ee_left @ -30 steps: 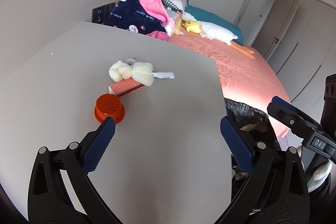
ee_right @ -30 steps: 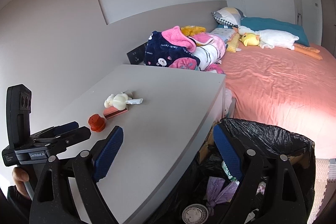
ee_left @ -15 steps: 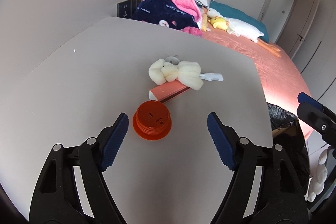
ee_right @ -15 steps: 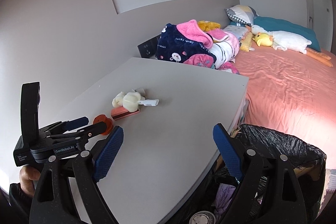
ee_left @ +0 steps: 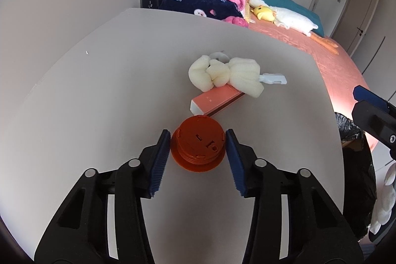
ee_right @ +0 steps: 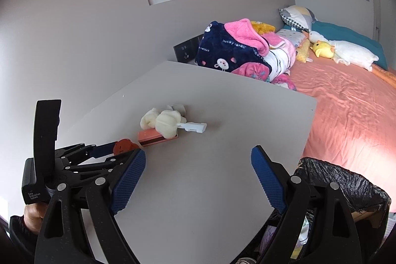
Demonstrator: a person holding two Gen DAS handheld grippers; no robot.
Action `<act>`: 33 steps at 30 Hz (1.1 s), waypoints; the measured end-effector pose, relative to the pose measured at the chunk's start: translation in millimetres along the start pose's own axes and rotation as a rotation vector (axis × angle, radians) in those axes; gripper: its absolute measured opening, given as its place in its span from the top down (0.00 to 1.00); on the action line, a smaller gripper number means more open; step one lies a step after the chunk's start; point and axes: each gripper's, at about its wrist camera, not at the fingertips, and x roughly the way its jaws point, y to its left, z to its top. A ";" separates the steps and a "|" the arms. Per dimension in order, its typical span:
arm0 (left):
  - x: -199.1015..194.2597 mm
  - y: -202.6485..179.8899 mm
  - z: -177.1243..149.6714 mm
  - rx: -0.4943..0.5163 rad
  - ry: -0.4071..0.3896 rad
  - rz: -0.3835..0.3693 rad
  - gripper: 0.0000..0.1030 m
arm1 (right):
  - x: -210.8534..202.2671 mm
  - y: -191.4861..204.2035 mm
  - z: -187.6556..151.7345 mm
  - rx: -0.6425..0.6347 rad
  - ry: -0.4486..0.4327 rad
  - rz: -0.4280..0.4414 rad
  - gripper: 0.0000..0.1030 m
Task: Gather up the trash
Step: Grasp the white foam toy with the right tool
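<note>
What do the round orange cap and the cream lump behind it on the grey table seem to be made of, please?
Round orange cap: likely moulded plastic, matte, with raised ridges and a flange. Cream lump: probably soft foam or sponge, porous and squashed into folds.

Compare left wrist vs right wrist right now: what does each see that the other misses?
Left wrist only: the embossed top of the orange cap sitting between the blue pads of the left tool, whose jaws have just been closing, nearly touching the cap.

Right wrist only: the hand holding the left tool, the right tool wide open and empty, and litter inside the bin bag.

Both: the table, cream sponge, pink box, white plastic clip and bed.
</note>
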 end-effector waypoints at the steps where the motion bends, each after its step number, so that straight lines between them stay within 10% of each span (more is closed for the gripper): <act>1: -0.3 0.4 -0.5 -0.002 -0.002 -0.004 0.57 | 2.7 2.4 1.7 -0.007 0.002 0.001 0.15; 33: -32.0 82.6 -1.8 -0.241 -0.093 0.033 0.59 | 106.5 51.4 34.4 -0.162 0.140 -0.009 0.24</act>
